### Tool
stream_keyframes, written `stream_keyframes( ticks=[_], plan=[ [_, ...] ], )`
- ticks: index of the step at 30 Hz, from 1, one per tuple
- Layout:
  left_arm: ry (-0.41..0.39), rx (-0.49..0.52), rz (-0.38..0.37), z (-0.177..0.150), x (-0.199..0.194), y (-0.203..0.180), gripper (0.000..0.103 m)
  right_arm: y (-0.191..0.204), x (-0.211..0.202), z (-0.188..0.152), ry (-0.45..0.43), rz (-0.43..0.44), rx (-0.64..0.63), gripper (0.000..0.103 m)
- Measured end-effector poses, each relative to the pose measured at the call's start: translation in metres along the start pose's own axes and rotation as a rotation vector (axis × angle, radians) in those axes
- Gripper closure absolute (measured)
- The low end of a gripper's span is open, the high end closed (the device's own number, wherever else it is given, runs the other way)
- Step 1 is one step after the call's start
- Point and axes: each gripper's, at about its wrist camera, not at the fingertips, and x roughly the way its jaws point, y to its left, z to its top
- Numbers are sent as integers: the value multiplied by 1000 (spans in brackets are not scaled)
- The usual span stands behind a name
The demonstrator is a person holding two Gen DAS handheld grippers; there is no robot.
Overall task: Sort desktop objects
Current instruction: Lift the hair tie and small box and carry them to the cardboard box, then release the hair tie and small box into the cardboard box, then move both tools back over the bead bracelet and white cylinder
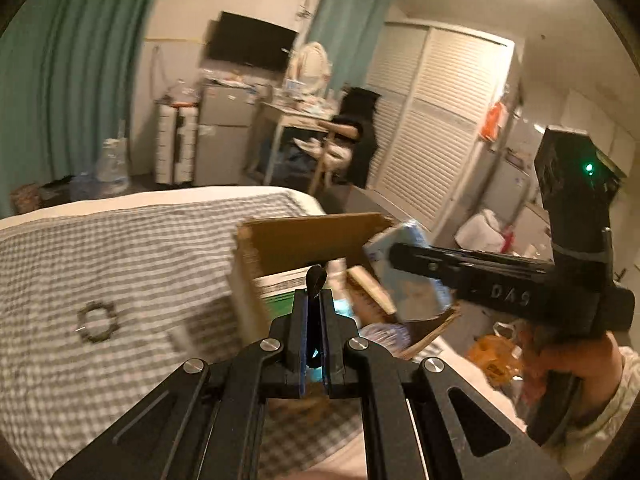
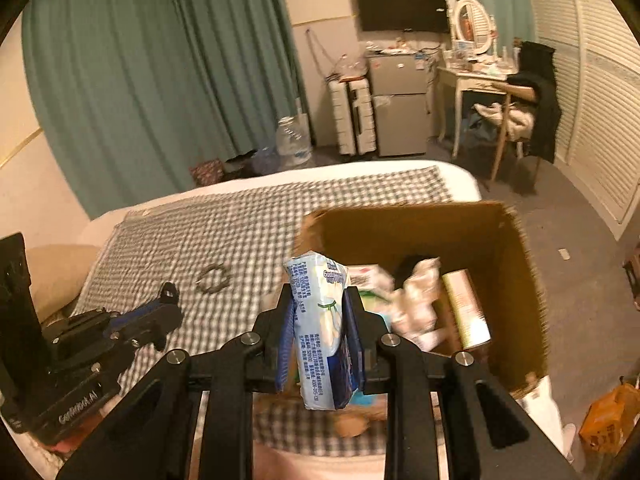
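A pack (image 2: 320, 332) is gripped by the right gripper (image 2: 320, 320) above the part-filled box (image 2: 516, 264); a ring (image 2: 214, 278) is left (left gripper (image 1: 314, 300) pinches something small and dark).

your left gripper (image 1: 315, 280) has its jaws pressed together on a small black clip (image 1: 316, 277), just short of the open cardboard box (image 1: 304, 236). ahead and to its right, your right gripper (image 1: 400, 258) holds a pale blue packet (image 1: 412, 276) over the box's right side. off to the left, a dark ring (image 1: 96, 321) lies on the checkered cloth (image 1: 120, 260).
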Motion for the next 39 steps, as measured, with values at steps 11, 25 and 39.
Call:
stream_keyframes(
  ticks=[11,25,39],
  plan=[
    [96,61,54,-7,86,-28,83,-57,32,15,15,-76,90,39],
    [60,-101,144,-1,30,34,18,-20,26,8,-30,-66,72,39],
    [9,-139,406,-16,-63,147,1,80,33,-19,-8,131,-50,39]
  ],
)
